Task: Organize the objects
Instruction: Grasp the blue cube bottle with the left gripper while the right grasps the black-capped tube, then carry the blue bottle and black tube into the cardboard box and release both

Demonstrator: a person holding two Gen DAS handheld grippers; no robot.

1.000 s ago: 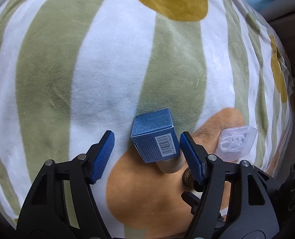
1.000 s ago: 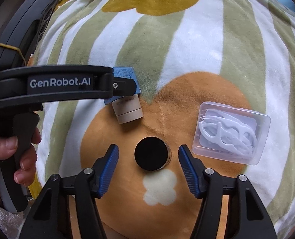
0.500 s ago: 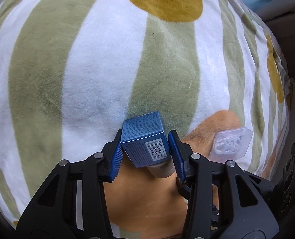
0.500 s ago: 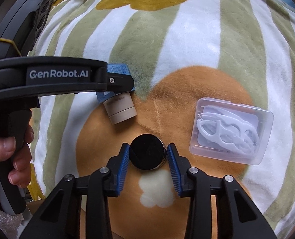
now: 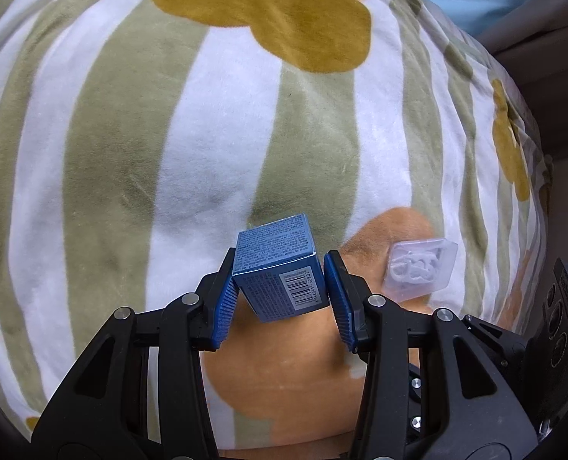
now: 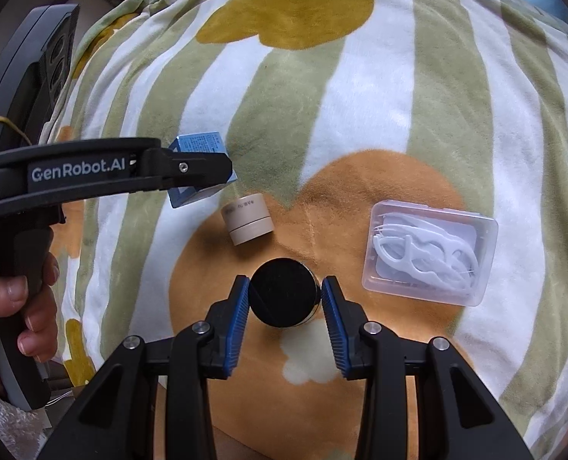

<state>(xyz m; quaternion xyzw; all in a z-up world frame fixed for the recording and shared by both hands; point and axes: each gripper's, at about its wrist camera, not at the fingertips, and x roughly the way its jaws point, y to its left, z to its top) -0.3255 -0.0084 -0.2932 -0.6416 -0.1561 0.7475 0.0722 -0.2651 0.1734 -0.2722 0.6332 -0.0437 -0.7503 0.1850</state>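
Above the blanket (image 6: 360, 88), the left gripper (image 5: 280, 291) has its fingers clamped on a tilted blue box (image 5: 280, 272); right of it, the right gripper (image 6: 286, 303) squeezes a black-lidded jar (image 6: 284, 291), near the beige jar (image 6: 247, 219).

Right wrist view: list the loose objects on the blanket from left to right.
Blue box held in the left gripper → beige jar → black round tin between the right gripper's jaws → clear floss-pick case.

Soft, even daylight; sharp focus (fisheye-bent, dark corners), faint shadows
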